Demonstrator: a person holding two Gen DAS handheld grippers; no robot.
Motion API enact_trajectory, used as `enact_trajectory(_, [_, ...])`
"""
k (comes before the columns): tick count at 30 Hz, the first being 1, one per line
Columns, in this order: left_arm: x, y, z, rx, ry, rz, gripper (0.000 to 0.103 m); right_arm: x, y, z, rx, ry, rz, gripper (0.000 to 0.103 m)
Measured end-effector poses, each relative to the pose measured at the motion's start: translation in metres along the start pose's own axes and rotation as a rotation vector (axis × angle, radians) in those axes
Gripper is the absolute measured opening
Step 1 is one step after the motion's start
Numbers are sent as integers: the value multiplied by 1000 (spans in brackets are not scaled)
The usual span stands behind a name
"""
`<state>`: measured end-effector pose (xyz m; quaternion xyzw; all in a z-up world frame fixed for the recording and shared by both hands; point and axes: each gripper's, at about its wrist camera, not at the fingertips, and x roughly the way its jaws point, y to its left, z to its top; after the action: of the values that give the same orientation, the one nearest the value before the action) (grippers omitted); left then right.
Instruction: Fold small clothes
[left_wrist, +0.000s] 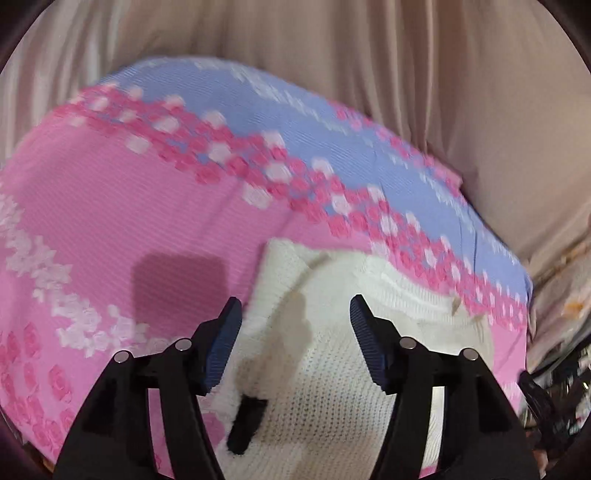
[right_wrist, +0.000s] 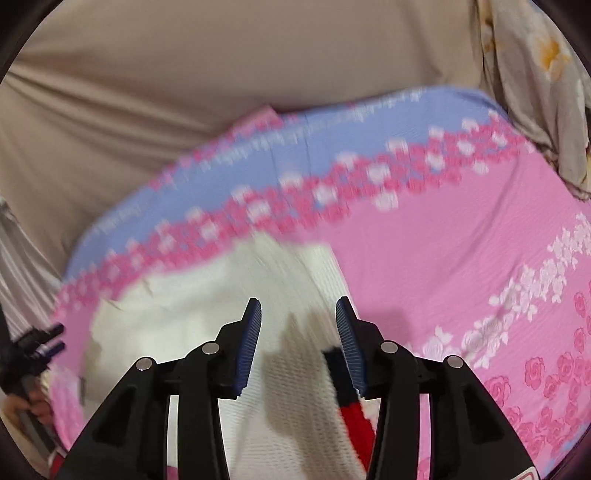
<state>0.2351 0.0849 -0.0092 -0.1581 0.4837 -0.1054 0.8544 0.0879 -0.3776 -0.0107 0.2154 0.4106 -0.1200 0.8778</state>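
Sweater (left_wrist: 332, 369), white knit, lies on a pink and blue floral sheet (left_wrist: 122, 214) that covers the work surface, near the sheet's blue edge band. Both wrist views are blurred in places. Beyond the sheet hangs a beige curtain (left_wrist: 369, 55), pleated in the left view and smoother in the right, filling the background of each.

Only the right wrist view shows a pale flowered cloth (right_wrist: 535, 74) bunched at the sheet's far right corner, and a red and black trim (right_wrist: 347, 395) at the sweater's edge, just beside the right gripper's right-hand pad. At that view's left border the left gripper (right_wrist: 48, 343) appears small and dark, held above the sheet's edge, with what looks like a hand below it. The left wrist view instead shows a short black patch (left_wrist: 245, 424) on the sweater's left edge and a square shadow on the pink cloth beside it; dark clutter at its right border is too blurred to tell.

Left gripper (left_wrist: 295, 325) hangs above the sweater with its blue-padded jaws spread wide, nothing between them. Right gripper (right_wrist: 298, 325) is likewise over the knit, jaws apart and empty, their shadow falling on the fabric below.
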Motion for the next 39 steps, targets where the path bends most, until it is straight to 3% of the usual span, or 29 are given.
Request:
enact_trajectory(3, [35,-10,3,36,96,9,59,33,4,7,-7,47,-23,47])
enact_trajectory(6, [60,-19,3,48,117,35,58,63,13,14,-25,93,-65,50])
enact_trajectory(7, [63,-22,2,54,117,56,45,72,16,16,-39,111,-73,39])
enact_trajectory(8, [66,-25,3,77,118,56,13,75,22,14,-50,120,-70,24])
enact_trajectory(9, [67,-27,4,88,125,51,8,75,26,15,-61,128,-54,8])
enact_trajectory(14, [12,-29,20,74,3,11,6,-6,34,30,-29,-94,188,7])
enact_trajectory(16, [-1,-24,27,66,-40,42,6,-19,22,34,-14,-154,152,7])
enact_trajectory(18, [14,-21,32,91,-25,85,7,16,5,33,-13,-60,41,7])
enact_trajectory(19, [35,-17,31,85,27,88,7,42,-8,30,13,21,-8,6])
enact_trajectory(21, [62,-16,28,79,97,110,6,60,-18,31,73,72,-5,6])
enact_trajectory(24, [76,-24,22,118,95,167,6,51,3,40,25,7,0,6])
enact_trajectory(28, [91,-19,19,94,113,187,10,93,-3,33,34,156,-64,12])
enact_trajectory(30, [82,-21,18,98,97,176,15,82,-9,31,89,146,-53,17])
enact_trajectory(32, [62,-19,13,93,74,155,41,51,-12,19,108,84,-58,33])
enact_trajectory(33, [50,-15,7,81,62,148,48,39,-15,12,107,68,-60,43])
enact_trajectory(34, [39,-10,0,67,51,143,55,28,-18,1,101,59,-61,45])
enact_trajectory(39, [2,27,-65,-64,130,139,65,-10,-37,-75,71,143,-74,46])
